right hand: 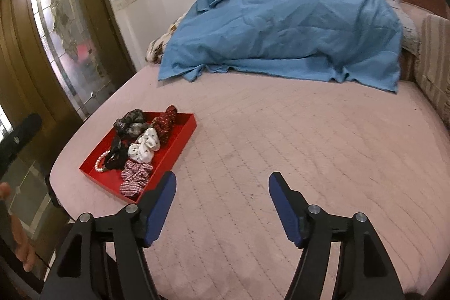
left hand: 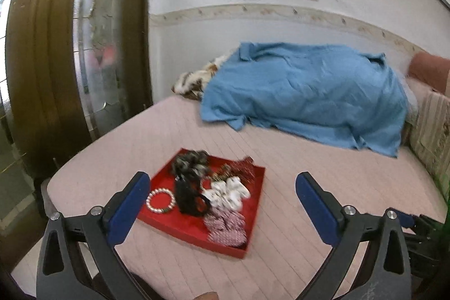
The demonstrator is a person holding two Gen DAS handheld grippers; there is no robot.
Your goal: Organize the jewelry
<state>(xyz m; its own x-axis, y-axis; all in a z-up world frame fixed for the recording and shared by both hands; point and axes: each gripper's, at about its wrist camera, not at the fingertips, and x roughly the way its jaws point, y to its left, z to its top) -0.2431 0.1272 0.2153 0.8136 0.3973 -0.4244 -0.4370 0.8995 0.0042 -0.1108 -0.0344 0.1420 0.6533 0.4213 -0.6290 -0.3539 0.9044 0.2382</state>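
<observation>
A red tray [left hand: 182,228] lies on the pink quilted bed near its left corner, also in the right wrist view [right hand: 182,131]. In it are a pearl bracelet [left hand: 160,200], a black scrunchie [left hand: 189,197], a white scrunchie [left hand: 229,191], a red-and-white checked scrunchie [left hand: 226,228], a grey patterned one [left hand: 188,159] and a dark red one [left hand: 244,167]. My left gripper [left hand: 222,187] hovers over the tray's near side, open wide, nothing between its blue pads. My right gripper [right hand: 222,184] is open over bare bedding to the right of the tray, holding nothing.
A crumpled blue sheet [left hand: 303,94] covers a heap at the far side of the bed [right hand: 309,159]. A brown door with leaded glass [left hand: 95,33] stands to the left. Striped cushions [right hand: 433,69] line the right edge. A hand [right hand: 19,243] shows at the lower left.
</observation>
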